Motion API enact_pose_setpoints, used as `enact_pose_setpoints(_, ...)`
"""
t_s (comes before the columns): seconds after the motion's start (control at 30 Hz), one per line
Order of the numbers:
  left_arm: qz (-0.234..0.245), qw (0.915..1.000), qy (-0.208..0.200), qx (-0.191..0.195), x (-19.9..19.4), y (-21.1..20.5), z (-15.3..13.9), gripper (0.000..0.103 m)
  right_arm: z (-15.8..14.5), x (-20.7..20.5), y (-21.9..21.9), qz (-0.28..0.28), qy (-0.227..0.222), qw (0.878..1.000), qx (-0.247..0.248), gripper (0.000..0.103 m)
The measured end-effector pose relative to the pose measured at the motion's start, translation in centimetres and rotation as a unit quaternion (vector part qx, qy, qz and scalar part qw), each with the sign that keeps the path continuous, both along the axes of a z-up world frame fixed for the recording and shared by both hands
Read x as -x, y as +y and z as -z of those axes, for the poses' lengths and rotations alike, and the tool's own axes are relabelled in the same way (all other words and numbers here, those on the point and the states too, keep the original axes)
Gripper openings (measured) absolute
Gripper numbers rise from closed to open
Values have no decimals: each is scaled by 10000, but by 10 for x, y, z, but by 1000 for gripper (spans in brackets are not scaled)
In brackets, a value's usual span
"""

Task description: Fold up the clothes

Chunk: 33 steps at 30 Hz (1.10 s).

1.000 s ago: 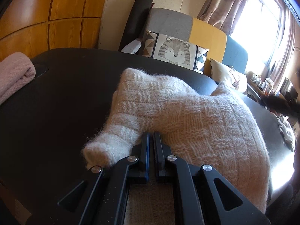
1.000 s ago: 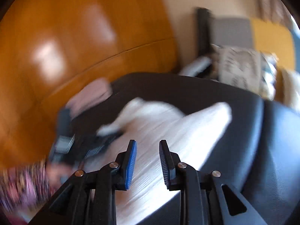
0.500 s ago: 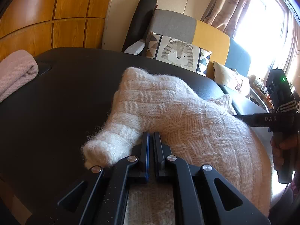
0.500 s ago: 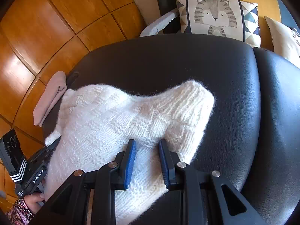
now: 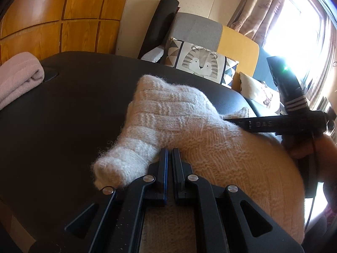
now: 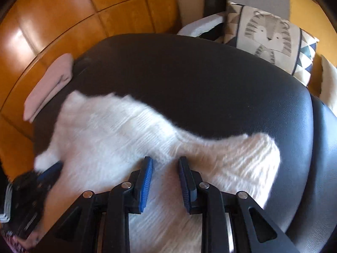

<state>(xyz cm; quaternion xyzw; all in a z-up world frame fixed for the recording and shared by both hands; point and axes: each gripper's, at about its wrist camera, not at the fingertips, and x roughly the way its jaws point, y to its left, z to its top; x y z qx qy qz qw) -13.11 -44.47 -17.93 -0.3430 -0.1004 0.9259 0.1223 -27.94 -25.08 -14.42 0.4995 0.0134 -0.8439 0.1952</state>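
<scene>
While one white sweater (image 5: 210,139) lies there, left tool (image 5: 169,152) is closed (right tool (image 6: 165,162) agape), one pink garment (image 5: 19,73) beside

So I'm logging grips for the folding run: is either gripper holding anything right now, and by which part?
The left gripper is shut on the white knit sweater, where its sleeve meets the body. The right gripper is open above it, holding nothing.

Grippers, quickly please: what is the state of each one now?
Left gripper: closed, pinching the white knitted sweater.
Right gripper: open over the sweater, holding nothing.
</scene>
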Motion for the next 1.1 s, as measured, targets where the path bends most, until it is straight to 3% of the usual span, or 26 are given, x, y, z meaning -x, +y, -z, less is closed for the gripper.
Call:
enact_pose_setpoints(0.27,17,9999,-129,-79,2,-3,-3,6,4,-10,16,211,283,9988,344,24)
enact_pose_setpoints(0.37,-4,9998,-166,-118,1,-3,-3,6,-9,-21,23,460,278,9981,306,25)
enact_pose_setpoints(0.57,-42,9998,-159,-56,1,0,-4,6,-51,-92,11,30,1098,9929,446,26)
enact_pose_setpoints(0.67,-58,9999,-149,7,0,2,-4,6,-38,-105,-3,-280,1034,9942,51,27)
enact_pose_setpoints(0.77,-46,9998,-186,-11,1,2,-7,6,-29,-97,-3,-296,965,9948,105,27)
enact_pose_setpoints(0.9,133,9986,-358,-376,5,-14,-18,6,-40,-95,23,-54,649,9933,953,28)
enact_pose_setpoints(1.0,262,9980,-447,-375,10,-22,-24,6,-45,-105,53,367,504,9852,1595,28)
enact_pose_setpoints(1.1,410,9979,-464,-192,13,-23,-27,6,-38,-111,84,790,83,9732,2157,31)
